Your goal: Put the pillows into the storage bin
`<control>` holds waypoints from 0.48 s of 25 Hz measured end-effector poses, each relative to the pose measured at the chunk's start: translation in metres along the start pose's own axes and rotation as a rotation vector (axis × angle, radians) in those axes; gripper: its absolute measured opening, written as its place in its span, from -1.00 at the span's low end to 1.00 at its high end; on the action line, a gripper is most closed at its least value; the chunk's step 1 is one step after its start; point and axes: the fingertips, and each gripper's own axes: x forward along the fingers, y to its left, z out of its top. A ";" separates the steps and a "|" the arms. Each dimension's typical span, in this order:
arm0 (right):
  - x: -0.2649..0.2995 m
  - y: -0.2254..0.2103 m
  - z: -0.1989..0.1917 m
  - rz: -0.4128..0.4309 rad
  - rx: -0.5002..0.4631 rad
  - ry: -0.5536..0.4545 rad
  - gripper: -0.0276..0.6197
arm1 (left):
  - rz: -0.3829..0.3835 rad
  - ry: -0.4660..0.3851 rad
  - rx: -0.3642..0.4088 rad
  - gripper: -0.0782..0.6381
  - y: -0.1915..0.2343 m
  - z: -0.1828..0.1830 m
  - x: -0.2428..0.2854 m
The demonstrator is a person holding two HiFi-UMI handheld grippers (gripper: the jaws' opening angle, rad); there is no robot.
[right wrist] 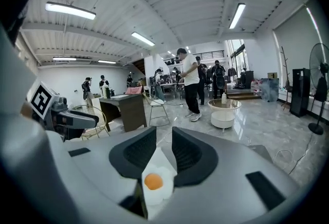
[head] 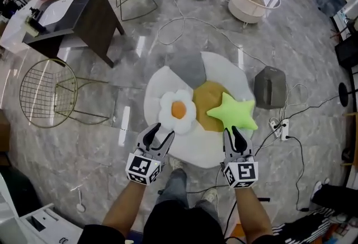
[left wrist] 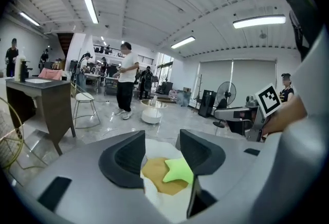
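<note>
Over rug, left claw, right claw parallel, tilted down.

Green star pillow, white-orange flower pillow

Looks like big open studio or showroom space: polished grey marble floor, long white ceiling tube light, gold wire chair, black pedestal fan, people standing about.
</note>
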 end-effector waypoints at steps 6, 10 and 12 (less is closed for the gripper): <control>0.030 0.010 -0.063 -0.007 0.025 0.102 -0.57 | 0.024 0.142 -0.097 0.01 0.036 -0.097 0.024; 0.043 0.026 -0.102 0.007 0.050 0.150 -0.57 | 0.064 0.221 -0.141 0.04 0.060 -0.160 0.035; 0.055 0.032 -0.119 0.017 0.076 0.162 -0.57 | 0.076 0.248 -0.164 0.04 0.071 -0.185 0.042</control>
